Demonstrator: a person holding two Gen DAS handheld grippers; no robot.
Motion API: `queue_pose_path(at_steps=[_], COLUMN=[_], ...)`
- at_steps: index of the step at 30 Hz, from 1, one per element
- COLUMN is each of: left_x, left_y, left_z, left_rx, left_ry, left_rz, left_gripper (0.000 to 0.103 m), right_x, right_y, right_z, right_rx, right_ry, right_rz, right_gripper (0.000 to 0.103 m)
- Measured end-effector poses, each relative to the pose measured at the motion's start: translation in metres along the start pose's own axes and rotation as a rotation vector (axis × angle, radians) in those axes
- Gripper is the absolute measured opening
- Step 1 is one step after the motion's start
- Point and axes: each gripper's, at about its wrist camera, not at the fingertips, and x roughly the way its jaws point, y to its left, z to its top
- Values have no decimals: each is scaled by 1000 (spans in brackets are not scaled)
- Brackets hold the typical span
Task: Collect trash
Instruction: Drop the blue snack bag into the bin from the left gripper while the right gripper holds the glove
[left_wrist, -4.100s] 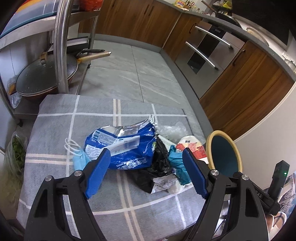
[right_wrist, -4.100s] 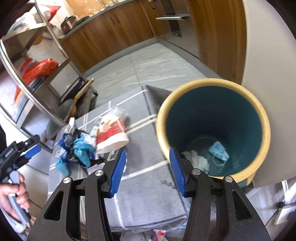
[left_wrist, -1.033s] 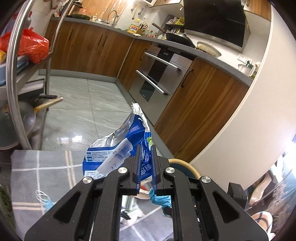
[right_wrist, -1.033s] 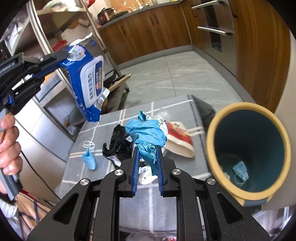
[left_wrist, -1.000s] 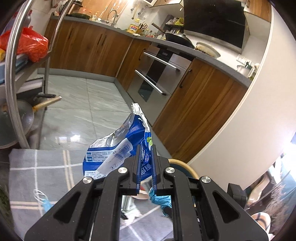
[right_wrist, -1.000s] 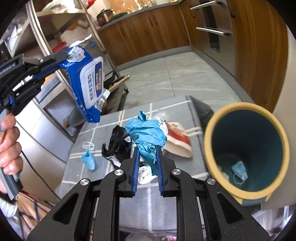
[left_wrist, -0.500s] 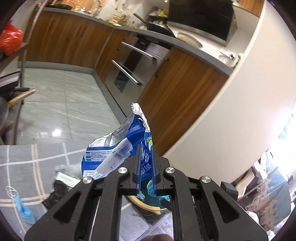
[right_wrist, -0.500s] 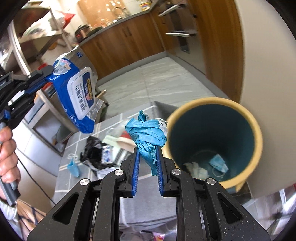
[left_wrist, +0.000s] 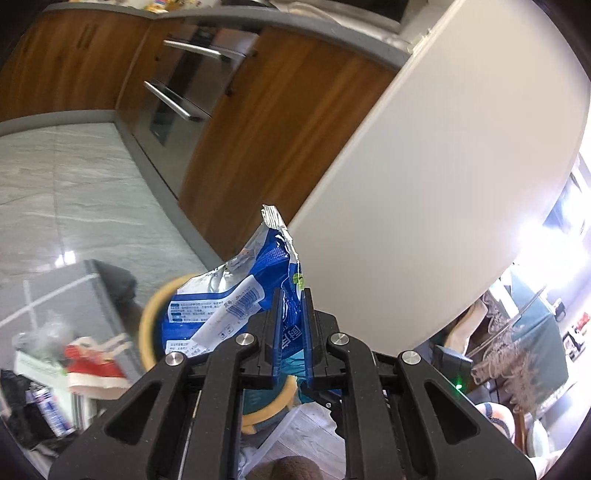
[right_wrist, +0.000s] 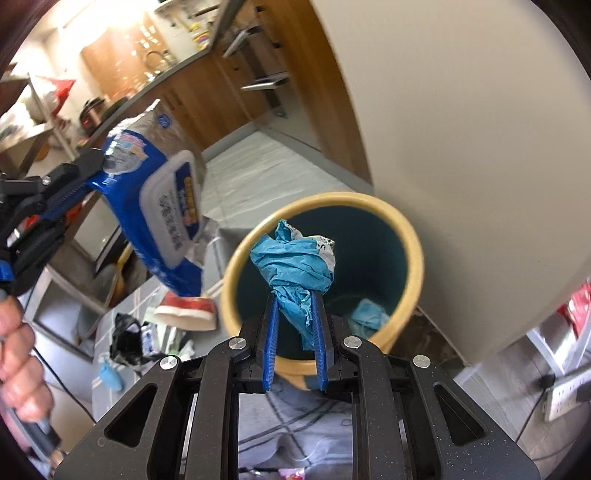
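Bin (right_wrist: 410, 240): beside the table, open. Wipes pack (right_wrist: 162, 210): we had our left gripper (left_wrist: 291, 321) clamped on it, off the rim; released there, it risked landing outside. Blue wad (right_wrist: 295, 269): our right gripper (right_wrist: 295, 332) pinched it above the opening; it might snag.

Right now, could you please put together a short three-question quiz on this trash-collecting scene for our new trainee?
1. True or false: the right gripper is shut on a crumpled teal paper wad.
2. Multiple choice: what does the left gripper hold? A) a red and white paper cup B) a blue wet-wipes pack C) a face mask
3. Fill in: inside the yellow-rimmed teal bin lies a light blue ____.

Key: 1 true; 2 B; 3 face mask.
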Motion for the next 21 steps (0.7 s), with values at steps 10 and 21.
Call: queue_pose_path(at_steps=[10,21], left_x=[68,96], left_y=[29,73], left_z=[-23,-61], left_rx=[-83,-132], left_ry=[61,245], left_rz=[-82,123], left_gripper=[9,14], right_x=[3,13], right_y=[-6,-2], right_z=[-3,-6], right_rx=[20,-3], right_ry=[15,54], right_rz=[-9,-10], right_gripper=[19,19])
